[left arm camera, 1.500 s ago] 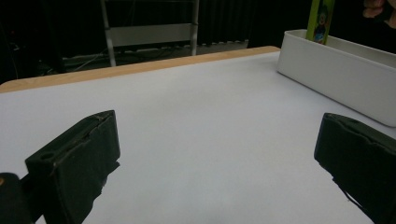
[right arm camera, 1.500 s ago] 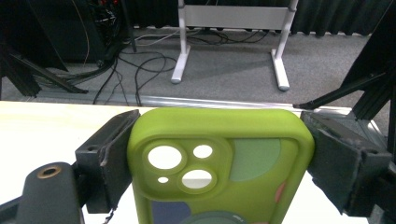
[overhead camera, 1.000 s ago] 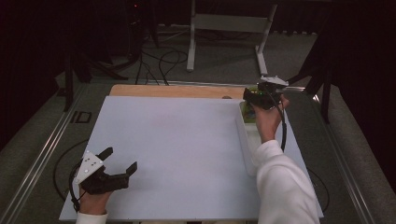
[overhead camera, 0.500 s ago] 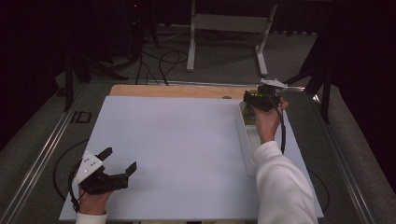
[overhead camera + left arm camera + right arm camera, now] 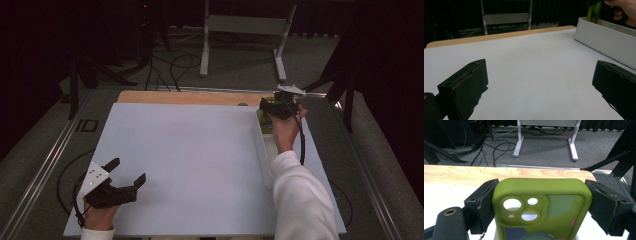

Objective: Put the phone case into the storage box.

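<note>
- High view: the right tongs [image 5: 276,102] stand at the far right of the counter [image 5: 190,150], over the far end of the long white bin [image 5: 261,145]; they pinch a green phone case [image 5: 270,104], which shows as a small green patch at the bin's far end; whether the case has left the bin entirely cannot be told from here; the left tongs [image 5: 129,172] rest at the near left corner, spread and holding nothing, well apart from the bin.
- Left gripper view: the left tongs [image 5: 541,82] stand wide apart over bare counter [image 5: 529,57]; at far right the white bin [image 5: 604,41] has the green phone case [image 5: 594,13] upright above its rim, with the person's hand [image 5: 621,7] above it; the case's lower edge appears at or near rim level.
- Right gripper view: the right tongs [image 5: 541,202] press on both long sides of the green phone case [image 5: 541,207], back face and camera cut-outs toward the lens; grip looks square and secure.
- Judgement on progress: the pick-up is done and the lift is under way; carrying the case clear of the bin and setting it down on the counter remain; the left tongs have no part in the work yet.
</note>
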Motion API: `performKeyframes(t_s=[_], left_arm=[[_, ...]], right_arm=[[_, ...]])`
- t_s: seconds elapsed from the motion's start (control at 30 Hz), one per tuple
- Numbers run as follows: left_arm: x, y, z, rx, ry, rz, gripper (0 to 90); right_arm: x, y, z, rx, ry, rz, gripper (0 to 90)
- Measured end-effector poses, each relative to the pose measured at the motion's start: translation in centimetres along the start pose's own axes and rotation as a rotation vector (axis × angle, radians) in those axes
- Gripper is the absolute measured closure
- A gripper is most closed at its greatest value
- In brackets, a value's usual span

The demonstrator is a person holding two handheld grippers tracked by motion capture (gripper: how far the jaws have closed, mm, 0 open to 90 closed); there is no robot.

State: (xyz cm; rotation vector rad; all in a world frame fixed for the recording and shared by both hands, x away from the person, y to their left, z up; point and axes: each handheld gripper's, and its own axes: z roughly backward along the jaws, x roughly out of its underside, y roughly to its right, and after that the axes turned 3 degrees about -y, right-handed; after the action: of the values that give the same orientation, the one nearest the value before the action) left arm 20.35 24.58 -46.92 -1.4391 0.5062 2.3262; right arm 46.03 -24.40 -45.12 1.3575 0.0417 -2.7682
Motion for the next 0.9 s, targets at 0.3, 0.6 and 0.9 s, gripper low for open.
performKeyframes(t_s=[0.3,0.6,0.9], left_arm=[[0.0,-0.1,0.1,-0.004,0.001,0.002,0.9],[0.0,-0.1,0.3,-0.005,0.005,0.006,0.9],[0.0,-0.2,0.4,-0.007,0.008,0.009,0.9]], right_arm=[[0.3,-0.5,-0.6,0.005,-0.010,0.019,15.6],[0.5,-0.6,-0.9,0.022,-0.021,0.021,15.5],[0.7,-0.6,-1.3,0.031,-0.036,0.024,15.4]])
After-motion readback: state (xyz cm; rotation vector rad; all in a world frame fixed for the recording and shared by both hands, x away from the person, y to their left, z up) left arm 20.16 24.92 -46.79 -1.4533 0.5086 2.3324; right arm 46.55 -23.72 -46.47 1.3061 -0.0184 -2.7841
